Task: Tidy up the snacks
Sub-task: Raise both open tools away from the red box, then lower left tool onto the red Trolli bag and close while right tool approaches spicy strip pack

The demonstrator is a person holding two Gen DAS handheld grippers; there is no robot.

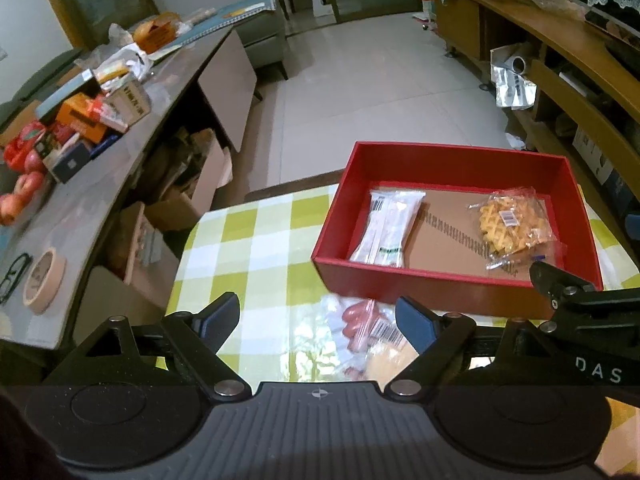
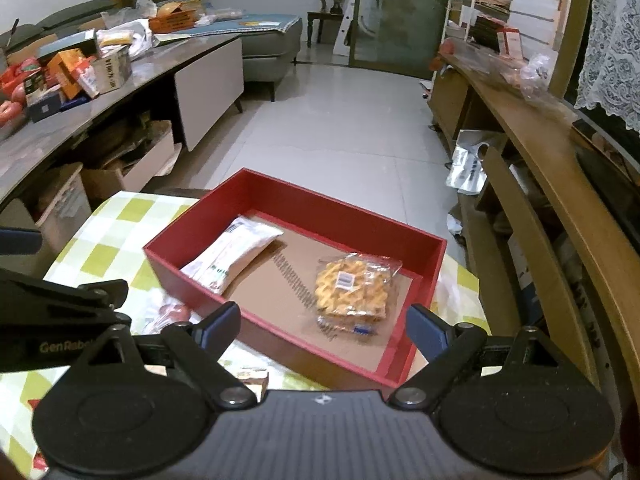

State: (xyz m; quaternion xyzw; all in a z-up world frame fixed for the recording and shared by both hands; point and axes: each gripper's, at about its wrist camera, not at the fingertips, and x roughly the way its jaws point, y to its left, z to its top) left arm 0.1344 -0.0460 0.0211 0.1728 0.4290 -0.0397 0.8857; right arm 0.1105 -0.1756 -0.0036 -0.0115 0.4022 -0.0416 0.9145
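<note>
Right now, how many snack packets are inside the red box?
2. A white packet lies on the red box's left side, a waffle packet on its right. Nothing seems hidden.

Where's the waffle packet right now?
The waffle packet lies flat inside the red box, at its right end in both wrist views, apart from the white snack packet at the left end.

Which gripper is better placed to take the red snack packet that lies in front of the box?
Left. The left gripper hangs open right over the red snack packet; the right gripper faces the red box.
</note>
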